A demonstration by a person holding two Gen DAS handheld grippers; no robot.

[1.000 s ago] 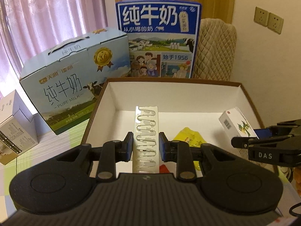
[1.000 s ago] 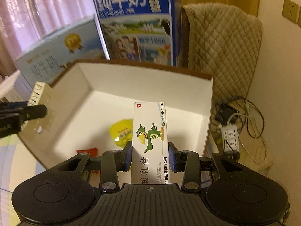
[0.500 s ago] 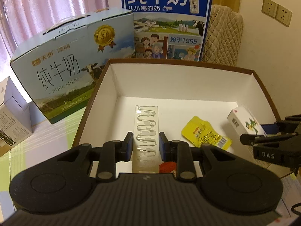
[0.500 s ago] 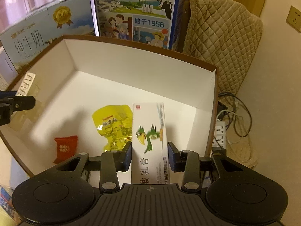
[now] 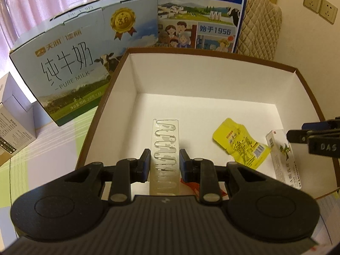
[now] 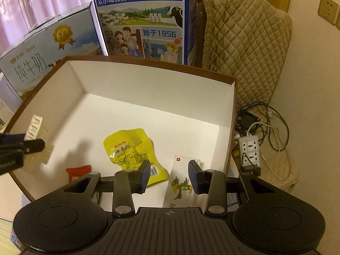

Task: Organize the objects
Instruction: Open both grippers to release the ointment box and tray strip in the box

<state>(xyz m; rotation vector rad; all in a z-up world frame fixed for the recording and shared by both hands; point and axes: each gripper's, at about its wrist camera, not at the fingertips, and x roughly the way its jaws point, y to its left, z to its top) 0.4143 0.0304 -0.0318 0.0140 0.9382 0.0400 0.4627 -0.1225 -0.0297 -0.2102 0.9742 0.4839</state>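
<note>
Right wrist view: the white cardboard ointment carton [image 6: 182, 182] has left the right gripper [image 6: 169, 175]. It lies flat by the open box's [image 6: 148, 80] right wall, jaws parted, empty. The left gripper [image 5: 165, 159] pinches a clear ribbed plastic strip [image 5: 165, 136], now lower near the box's front edge.

Your right tongs [image 6: 169, 175] no longer clamp the ointment box [image 6: 180, 189]. It now lies on the floor of the open carton [image 6: 148, 85] by the right wall, below the pads. Your left tongs [image 5: 165, 163] dropped the clip strip [image 5: 165, 144] lower inside the carton.
</note>
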